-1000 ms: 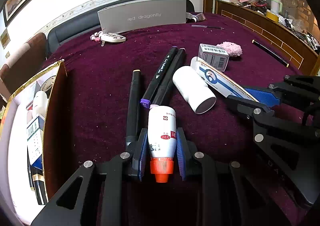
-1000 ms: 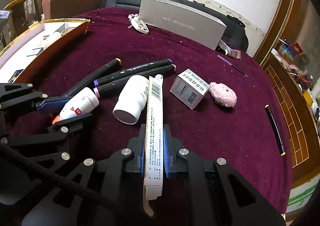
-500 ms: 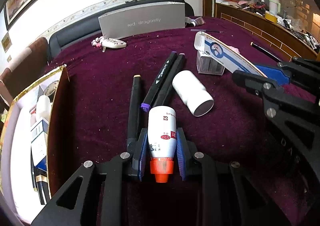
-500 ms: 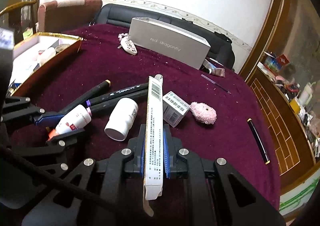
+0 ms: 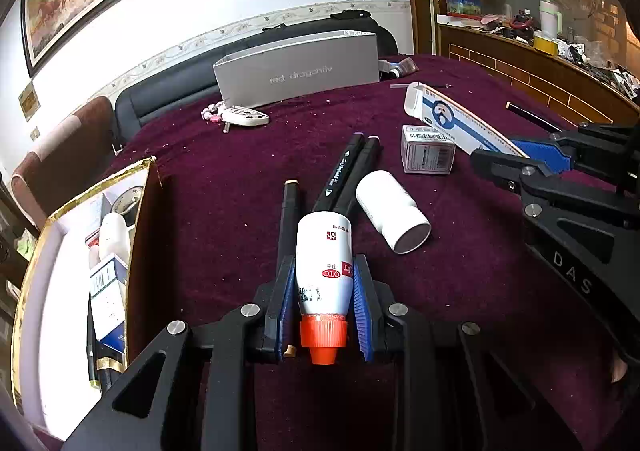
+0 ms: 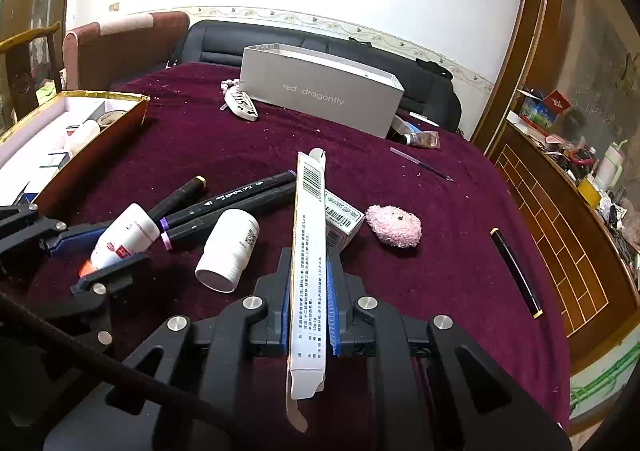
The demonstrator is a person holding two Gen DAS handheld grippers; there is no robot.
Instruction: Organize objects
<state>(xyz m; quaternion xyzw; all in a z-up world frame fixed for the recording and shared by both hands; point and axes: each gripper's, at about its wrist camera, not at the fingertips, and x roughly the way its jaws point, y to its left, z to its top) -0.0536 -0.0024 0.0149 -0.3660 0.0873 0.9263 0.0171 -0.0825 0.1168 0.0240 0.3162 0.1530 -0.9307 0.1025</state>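
My left gripper (image 5: pixel 323 289) is shut on a small white bottle (image 5: pixel 325 267) with an orange cap, held above the maroon tablecloth. It also shows in the right wrist view (image 6: pixel 124 237). My right gripper (image 6: pixel 308 287) is shut on a long white carton (image 6: pixel 310 251), held above the table; the carton shows in the left wrist view (image 5: pixel 456 119). Three black markers (image 5: pixel 348 167), a white jar on its side (image 5: pixel 390 205) and a small white box (image 5: pixel 427 149) lie on the cloth. A gold-edged box (image 5: pixel 136 235) with several items inside stands at the left.
A grey "red dragonfly" box (image 6: pixel 320 93) stands at the back with a white key fob (image 6: pixel 242 105) before it. A pink fluffy ball (image 6: pixel 394 226), a black pen (image 6: pixel 516 271) and a thin pen (image 6: pixel 422 165) lie to the right. A wooden ledge borders the right.
Both grippers have lifted with their objects. The carton has risen off the white jar, and the table items look farther away.
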